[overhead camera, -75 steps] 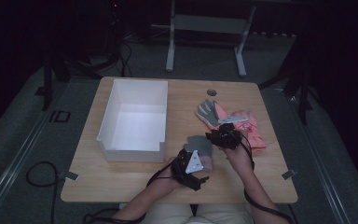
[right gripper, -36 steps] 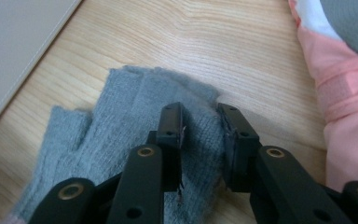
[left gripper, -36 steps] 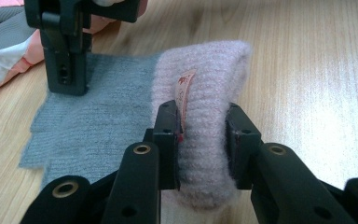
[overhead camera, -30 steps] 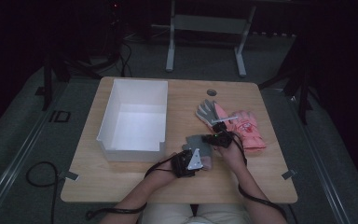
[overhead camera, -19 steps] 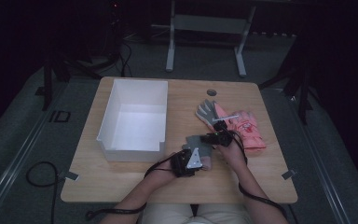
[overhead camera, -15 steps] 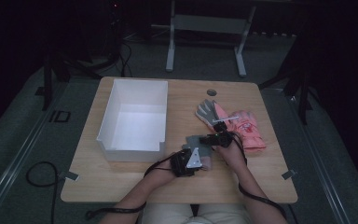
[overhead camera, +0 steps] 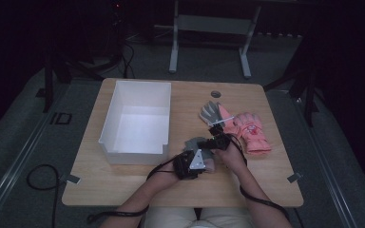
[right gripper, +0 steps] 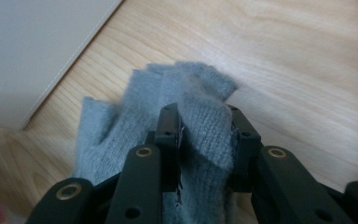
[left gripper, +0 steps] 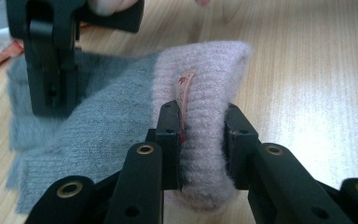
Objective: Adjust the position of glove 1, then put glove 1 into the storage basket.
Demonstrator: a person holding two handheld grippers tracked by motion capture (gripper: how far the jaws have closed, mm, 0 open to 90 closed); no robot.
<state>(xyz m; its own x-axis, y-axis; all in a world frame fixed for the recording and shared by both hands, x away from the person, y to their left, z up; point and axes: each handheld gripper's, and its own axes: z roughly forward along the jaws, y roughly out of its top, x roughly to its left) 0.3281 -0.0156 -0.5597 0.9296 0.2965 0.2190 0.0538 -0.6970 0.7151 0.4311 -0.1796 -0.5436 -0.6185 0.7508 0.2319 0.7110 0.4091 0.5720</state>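
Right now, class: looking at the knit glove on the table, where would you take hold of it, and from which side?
Take the knit glove at its pink cuff, coming in level from the cuff's open end. The ribbed cuff is thick and folded, so it bunches between jaws; the left claw already pinches it there. The grey fingers lie flat and thin, where the right claw grips a raised fold.

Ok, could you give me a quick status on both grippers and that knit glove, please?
Left gripper shut on the knit glove, pink cuff end. Right gripper has just been closing, pads on its grey finger end. White bin beside it, nothing in the way.
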